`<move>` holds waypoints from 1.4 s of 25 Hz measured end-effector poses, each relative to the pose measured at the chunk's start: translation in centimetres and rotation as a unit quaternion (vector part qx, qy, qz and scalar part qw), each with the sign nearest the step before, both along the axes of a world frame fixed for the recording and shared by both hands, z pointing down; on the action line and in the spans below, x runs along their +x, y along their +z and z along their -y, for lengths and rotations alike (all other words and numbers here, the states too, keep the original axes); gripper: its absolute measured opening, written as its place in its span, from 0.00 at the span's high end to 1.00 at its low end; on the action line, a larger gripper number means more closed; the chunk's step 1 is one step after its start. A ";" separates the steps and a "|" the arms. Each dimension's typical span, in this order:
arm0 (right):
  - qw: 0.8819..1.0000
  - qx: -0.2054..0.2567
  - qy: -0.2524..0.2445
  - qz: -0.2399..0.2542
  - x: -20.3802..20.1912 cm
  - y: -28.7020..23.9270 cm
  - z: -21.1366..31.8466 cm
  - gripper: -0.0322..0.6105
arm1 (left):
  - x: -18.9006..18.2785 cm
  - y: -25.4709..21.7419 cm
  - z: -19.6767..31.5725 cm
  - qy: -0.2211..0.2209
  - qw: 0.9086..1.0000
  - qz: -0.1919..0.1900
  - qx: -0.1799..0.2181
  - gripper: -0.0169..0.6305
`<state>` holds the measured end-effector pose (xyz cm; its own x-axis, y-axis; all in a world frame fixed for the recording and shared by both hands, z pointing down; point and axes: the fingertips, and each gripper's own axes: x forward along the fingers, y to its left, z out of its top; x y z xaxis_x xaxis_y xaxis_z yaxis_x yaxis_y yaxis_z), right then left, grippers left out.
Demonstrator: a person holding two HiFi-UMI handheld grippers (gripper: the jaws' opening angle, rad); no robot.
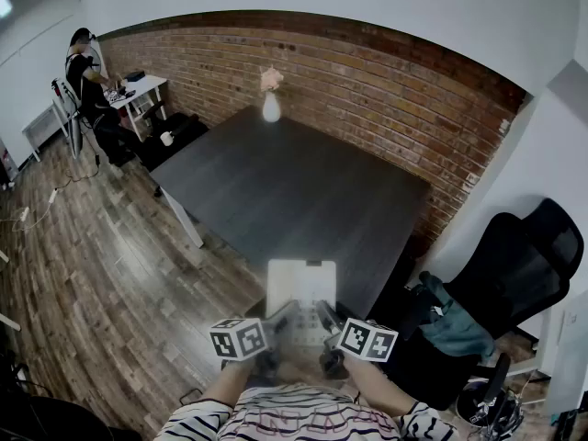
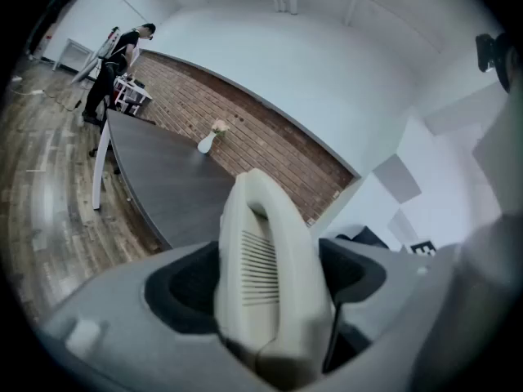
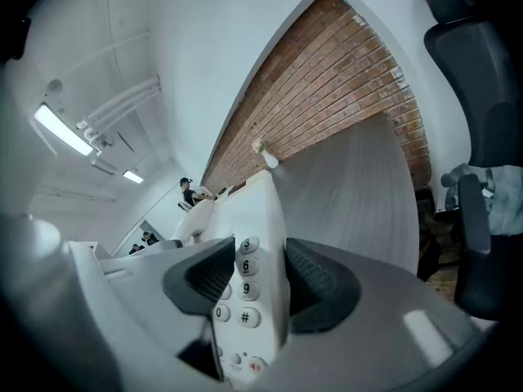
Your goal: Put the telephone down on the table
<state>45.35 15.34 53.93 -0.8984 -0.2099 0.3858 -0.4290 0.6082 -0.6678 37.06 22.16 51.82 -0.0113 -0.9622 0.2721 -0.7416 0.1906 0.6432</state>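
The telephone (image 1: pixel 301 292) is being held aloft by the tabletop's (image 1: pixel 276 191) near corner, not yet set down. Fingers of the left gripper (image 1: pixel 278 318) are being clamped on its handset (image 2: pixel 265 284), and those of the right gripper (image 1: pixel 328 320) across its keypad (image 3: pixel 241 288).

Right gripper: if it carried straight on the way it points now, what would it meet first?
Probably the dark table top: the right gripper, shut on the telephone, points slightly down across it. The white vase at the far edge lies further along, though depth is hard to judge.
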 end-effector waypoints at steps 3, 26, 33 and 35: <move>1.000 0.002 0.000 0.005 -0.3 -0.3 -0.4 0.67 | -0.3 -0.4 -0.4 -0.001 1.000 0.004 0.002 0.39; 0.999 -0.005 0.031 -0.014 -7.5 0.8 0.3 0.65 | -7.9 1.0 0.6 0.021 1.000 -0.017 -0.003 0.39; 0.998 -0.008 0.060 -0.009 -14.8 0.2 0.6 0.65 | -15.6 0.2 1.4 0.049 0.999 -0.011 -0.007 0.39; 0.998 -0.008 0.067 -0.008 -17.0 0.1 0.5 0.65 | -17.9 0.1 1.4 0.056 0.998 -0.009 -0.007 0.39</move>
